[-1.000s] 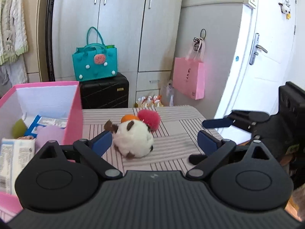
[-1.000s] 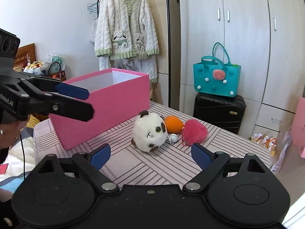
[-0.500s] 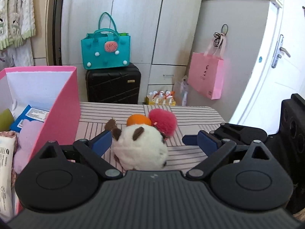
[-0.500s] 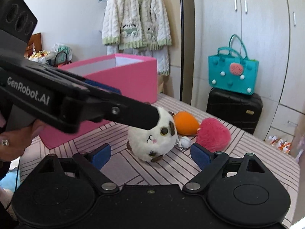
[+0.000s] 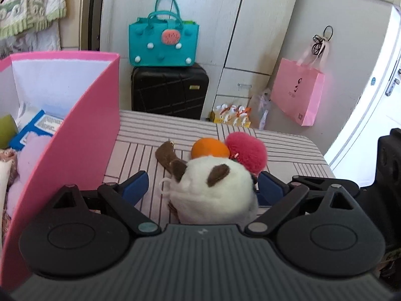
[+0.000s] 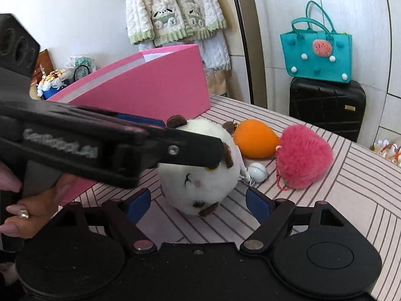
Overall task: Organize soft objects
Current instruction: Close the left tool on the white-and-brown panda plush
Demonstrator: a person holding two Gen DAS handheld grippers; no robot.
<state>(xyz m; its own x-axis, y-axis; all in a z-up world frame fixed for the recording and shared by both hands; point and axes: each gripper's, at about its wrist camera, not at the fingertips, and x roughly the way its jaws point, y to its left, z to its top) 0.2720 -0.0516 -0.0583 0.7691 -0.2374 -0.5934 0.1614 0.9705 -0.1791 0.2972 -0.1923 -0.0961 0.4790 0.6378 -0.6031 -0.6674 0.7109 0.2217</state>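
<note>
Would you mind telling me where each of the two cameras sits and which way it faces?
Left wrist view: on the left gripper, looking along its open jaws across the striped table at the white plush toy; no hand shows.
Right wrist view: on the right gripper, facing the pink box; the person's left hand shows.
Shared: white plush toy, pink pompom, orange toy, teal bag.

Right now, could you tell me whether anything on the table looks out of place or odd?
Nothing looks damaged or spilled. Three soft toys lie loose on the table beside the pink box: the white plush, lying tilted between the open left gripper, the orange toy and the pink pompom.
</note>
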